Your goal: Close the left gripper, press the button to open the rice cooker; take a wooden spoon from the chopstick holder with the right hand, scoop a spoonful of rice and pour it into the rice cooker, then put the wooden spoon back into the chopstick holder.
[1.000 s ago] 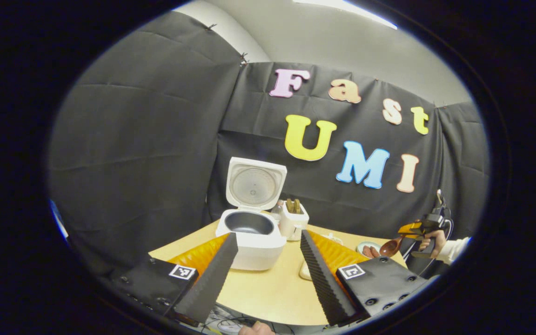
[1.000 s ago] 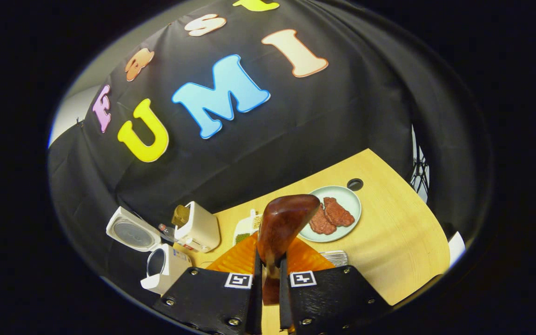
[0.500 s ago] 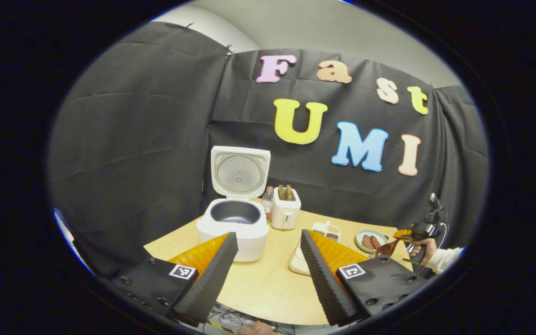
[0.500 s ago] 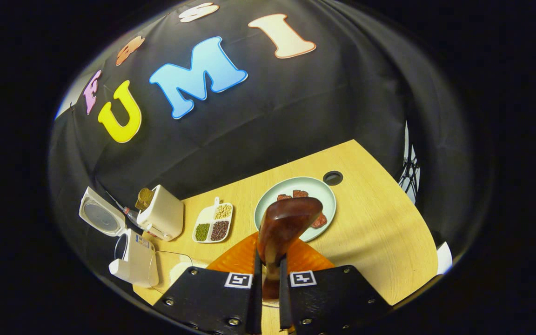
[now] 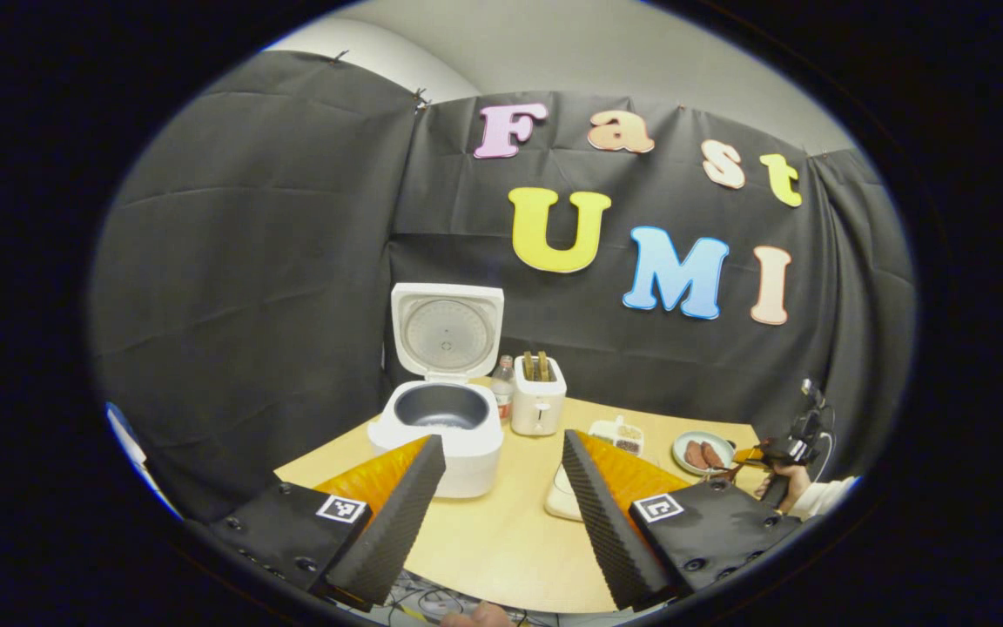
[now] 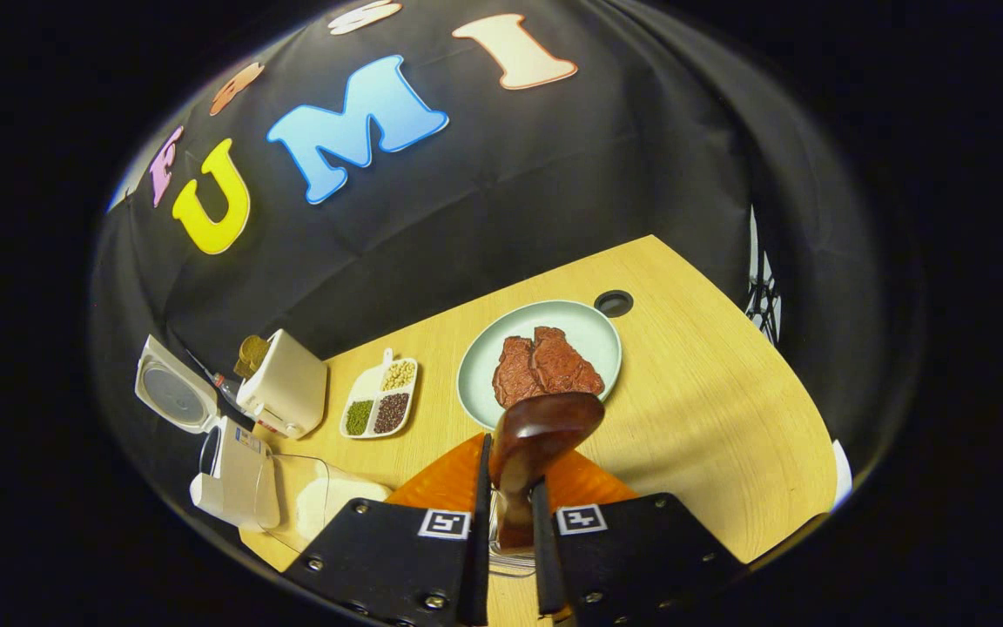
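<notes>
We see the wooden spoon (image 6: pixel 536 435) pinched by its handle in the right claw (image 6: pixel 508 522), bowl up, above the counter (image 6: pixel 710 409) near the plate of meat (image 6: pixel 545 361). The rice cooker (image 5: pixel 442 418) stands lid-open at the counter's far left, the chopstick holder (image 5: pixel 538 402) just beside it. The left claw (image 5: pixel 501 514) hangs spread, holding nothing.

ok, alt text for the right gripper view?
The right claw grips a wooden spoon above a wooden table; beyond it sit a plate of meat, a divided grain dish and the open rice cooker.
</notes>
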